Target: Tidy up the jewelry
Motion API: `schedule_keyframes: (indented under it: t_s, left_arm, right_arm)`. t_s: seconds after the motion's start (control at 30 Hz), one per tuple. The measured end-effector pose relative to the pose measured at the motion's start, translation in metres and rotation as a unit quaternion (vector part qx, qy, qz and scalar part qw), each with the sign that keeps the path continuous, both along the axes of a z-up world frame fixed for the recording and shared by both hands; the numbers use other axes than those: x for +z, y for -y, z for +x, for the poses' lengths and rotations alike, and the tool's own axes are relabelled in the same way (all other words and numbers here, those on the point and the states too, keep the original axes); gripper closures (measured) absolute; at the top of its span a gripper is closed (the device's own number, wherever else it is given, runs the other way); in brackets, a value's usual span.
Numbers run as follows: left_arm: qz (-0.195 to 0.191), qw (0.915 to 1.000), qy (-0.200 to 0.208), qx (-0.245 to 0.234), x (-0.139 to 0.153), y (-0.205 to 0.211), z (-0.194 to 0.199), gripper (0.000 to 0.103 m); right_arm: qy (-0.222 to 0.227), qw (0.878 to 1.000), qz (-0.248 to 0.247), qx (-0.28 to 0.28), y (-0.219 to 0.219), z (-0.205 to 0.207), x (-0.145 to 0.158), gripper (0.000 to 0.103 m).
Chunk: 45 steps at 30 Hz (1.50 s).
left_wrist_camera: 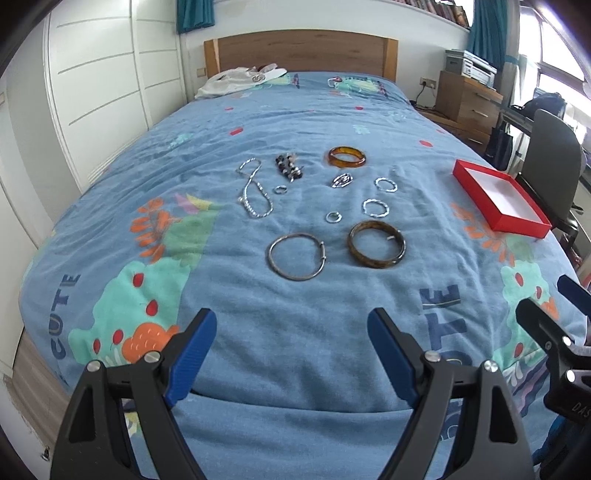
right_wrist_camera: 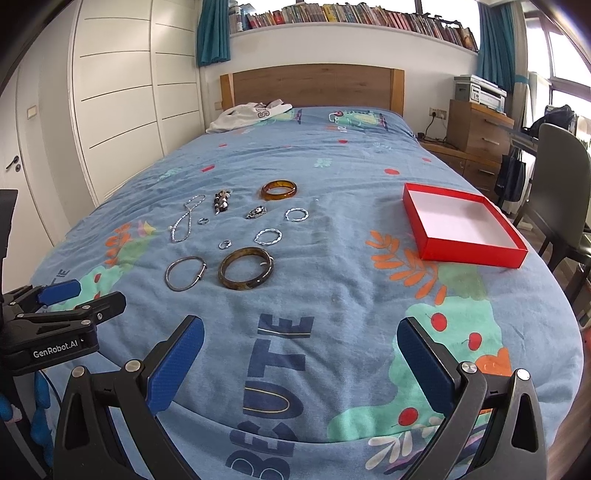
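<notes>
Lying loose: three bangles [left_wrist_camera: 377, 248], four rings [left_wrist_camera: 375, 207].

- Pretty clearly a bedroom in someone's home: a bed [right_wrist_camera: 332, 177] with a wooden headboard [right_wrist_camera: 312, 85] and a blue cartoon-print bedspread fills most of both views.
- White built-in wardrobe doors [right_wrist_camera: 122, 96] run along the left wall.
- A long shelf of books [right_wrist_camera: 354, 14] sits up over the headboard, teal curtains [right_wrist_camera: 212, 31] at either end.
- Wooden drawer unit [right_wrist_camera: 476, 129] with a printer [right_wrist_camera: 480, 92] on top, plus a chair [right_wrist_camera: 561, 177] by the window.
</notes>
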State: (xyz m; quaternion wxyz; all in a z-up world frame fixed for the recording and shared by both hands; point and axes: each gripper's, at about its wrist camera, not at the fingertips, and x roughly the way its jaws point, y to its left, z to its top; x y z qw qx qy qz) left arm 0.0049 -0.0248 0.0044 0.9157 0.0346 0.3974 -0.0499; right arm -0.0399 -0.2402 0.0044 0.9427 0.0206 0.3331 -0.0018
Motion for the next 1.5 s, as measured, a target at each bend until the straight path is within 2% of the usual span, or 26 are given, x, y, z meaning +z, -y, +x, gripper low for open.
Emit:
schedule_keyframes:
  t_s: [0.27,0.53,1.07,1.27,1.5]
  left_arm:
    - [0.001,0.9998,0.010,-0.018,0.004,0.008,0.004,0.020]
    - [0.001,0.9994,-0.001,-0.034,-0.002,0.013,0.011,0.020]
    - [-0.006,0.9994,-0.029,-0.016,-0.019,0.001,0.031,0.020]
    - [-0.023,0.9989,-0.040,-0.008,-0.028,-0.019,0.046,0.020]
    - [-0.029,0.9963,-0.068,-0.044,-0.050,-0.015,0.080,0.020]
  right_arm:
    - [-0.006,1.000,0.001,0.002,0.005,0.005,-0.005,0.001]
    - [-0.014,1.000,0.003,0.010,0.008,0.013,-0.012,0.001]
    - [-0.036,0.999,0.018,0.016,0.019,0.027,-0.028,0.004]
    - [-0.041,0.998,0.022,0.039,0.016,0.039,-0.034,0.005]
    - [-0.056,0.994,0.024,0.087,0.009,0.067,-0.044,0.005]
